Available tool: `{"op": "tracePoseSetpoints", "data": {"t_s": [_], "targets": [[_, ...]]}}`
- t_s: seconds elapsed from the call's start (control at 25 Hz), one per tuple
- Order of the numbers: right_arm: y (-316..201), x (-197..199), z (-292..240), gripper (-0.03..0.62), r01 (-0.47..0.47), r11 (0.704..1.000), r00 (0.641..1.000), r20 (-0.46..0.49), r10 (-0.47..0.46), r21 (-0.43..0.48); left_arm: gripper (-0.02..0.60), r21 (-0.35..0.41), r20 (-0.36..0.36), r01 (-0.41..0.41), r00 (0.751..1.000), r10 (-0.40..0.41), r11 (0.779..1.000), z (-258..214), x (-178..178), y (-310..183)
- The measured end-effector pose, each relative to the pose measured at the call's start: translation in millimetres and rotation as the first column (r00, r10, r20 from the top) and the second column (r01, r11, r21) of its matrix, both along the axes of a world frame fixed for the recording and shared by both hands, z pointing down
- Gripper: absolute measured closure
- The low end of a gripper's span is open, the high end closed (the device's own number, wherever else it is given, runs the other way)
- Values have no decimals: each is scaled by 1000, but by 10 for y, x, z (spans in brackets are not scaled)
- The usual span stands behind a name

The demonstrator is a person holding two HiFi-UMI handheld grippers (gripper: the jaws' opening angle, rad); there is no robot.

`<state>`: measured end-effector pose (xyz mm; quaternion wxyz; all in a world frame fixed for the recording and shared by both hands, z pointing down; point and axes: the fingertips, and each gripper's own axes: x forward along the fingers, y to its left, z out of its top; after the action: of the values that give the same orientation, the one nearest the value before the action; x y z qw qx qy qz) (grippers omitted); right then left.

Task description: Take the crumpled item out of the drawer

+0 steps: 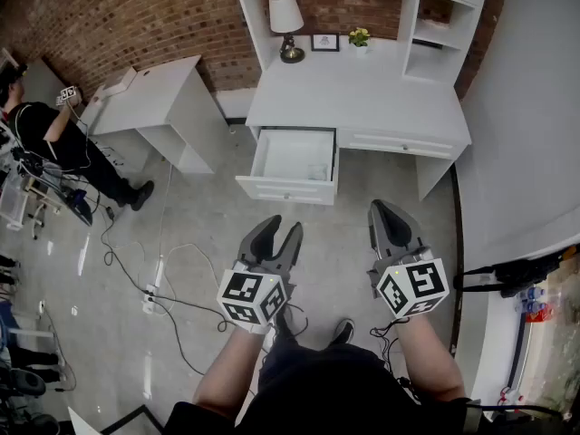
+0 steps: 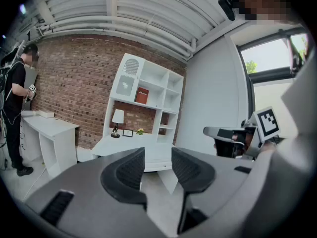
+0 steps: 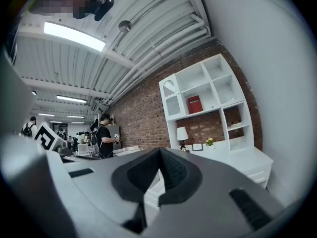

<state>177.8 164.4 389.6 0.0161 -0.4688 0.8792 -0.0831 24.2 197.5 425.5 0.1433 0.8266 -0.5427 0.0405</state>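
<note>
The white desk point(image 1: 362, 93) has its left drawer point(image 1: 292, 159) pulled open. A small pale crumpled item point(image 1: 317, 171) lies in the drawer's near right corner. Both grippers hang over the floor short of the drawer, held in front of the person's body. My left gripper point(image 1: 283, 227) is open and holds nothing; in its own view its jaws point(image 2: 157, 155) stand apart with the desk showing between them. My right gripper point(image 1: 384, 208) is shut and empty, with its pads together in the right gripper view point(image 3: 159, 153). The right gripper point(image 2: 225, 133) also shows in the left gripper view.
A lamp point(image 1: 286, 25), a picture frame point(image 1: 324, 42) and a small plant point(image 1: 360, 36) stand at the back of the desk. A second white desk point(image 1: 154, 98) and a person point(image 1: 45, 134) are at the left. Cables point(image 1: 172, 284) and a power strip point(image 1: 149, 297) lie on the floor.
</note>
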Motion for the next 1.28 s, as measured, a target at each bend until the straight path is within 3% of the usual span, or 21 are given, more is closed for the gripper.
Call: {"op": "tracePoseSetpoints", "data": {"t_s": [0.4,0.8,1.0,1.28], "targets": [[-71,-624,-144,594,-99,995,995,-28,100,10,416,35,-16,-5,1000,5,999,-207,-990,-140],[-228,-1332,-399,581,-232,969,968,-78,239,83,414,164,-5,-63,998,65,984,-569,-1873,-488],[-284,-1522,-413,509,-262,963,962,-62,265,65,414,175,-23,-106,993,112,979,-576,-2083,-635],[-513,-1556,-337,499,-276,960,957,-73,280,54,414,136,-74,-123,988,133,983,-367,-2112,-894]]}}
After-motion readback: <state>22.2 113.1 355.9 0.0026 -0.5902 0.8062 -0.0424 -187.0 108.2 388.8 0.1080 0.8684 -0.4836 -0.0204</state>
